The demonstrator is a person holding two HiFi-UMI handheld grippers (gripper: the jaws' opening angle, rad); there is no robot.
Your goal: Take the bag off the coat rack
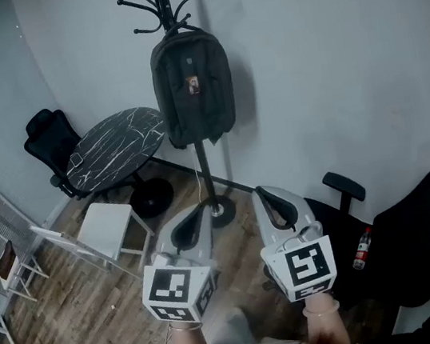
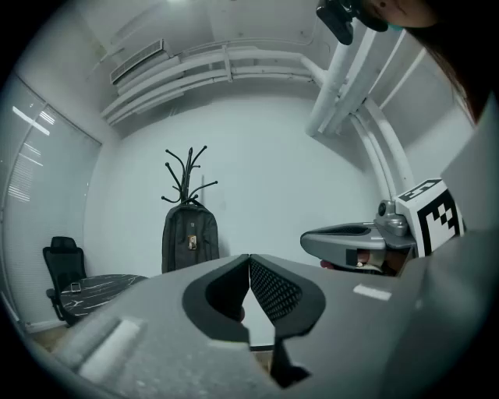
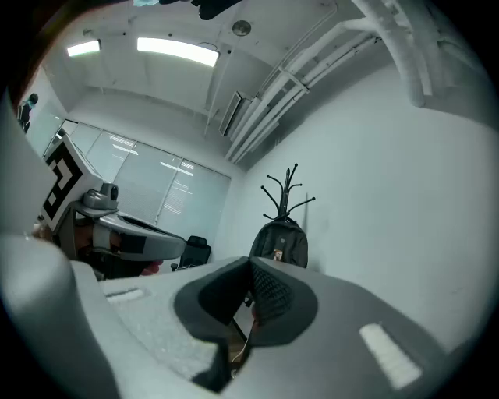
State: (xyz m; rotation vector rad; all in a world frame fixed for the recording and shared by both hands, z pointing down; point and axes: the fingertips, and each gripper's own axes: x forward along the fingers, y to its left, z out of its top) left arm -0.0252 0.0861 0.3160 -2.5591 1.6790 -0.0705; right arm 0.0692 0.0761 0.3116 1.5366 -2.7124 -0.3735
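A dark grey backpack hangs upright from the black coat rack against the white wall; it also shows in the left gripper view and the right gripper view. My left gripper and right gripper are held side by side well short of the rack, both pointing toward it. Each has its jaws shut with nothing between them, as seen at the left gripper and the right gripper. Neither touches the bag.
A round black marble-pattern table and a black office chair stand left of the rack. A small white side table sits nearer. Another black chair with a small red bottle is at the right. The rack's round base rests on wood floor.
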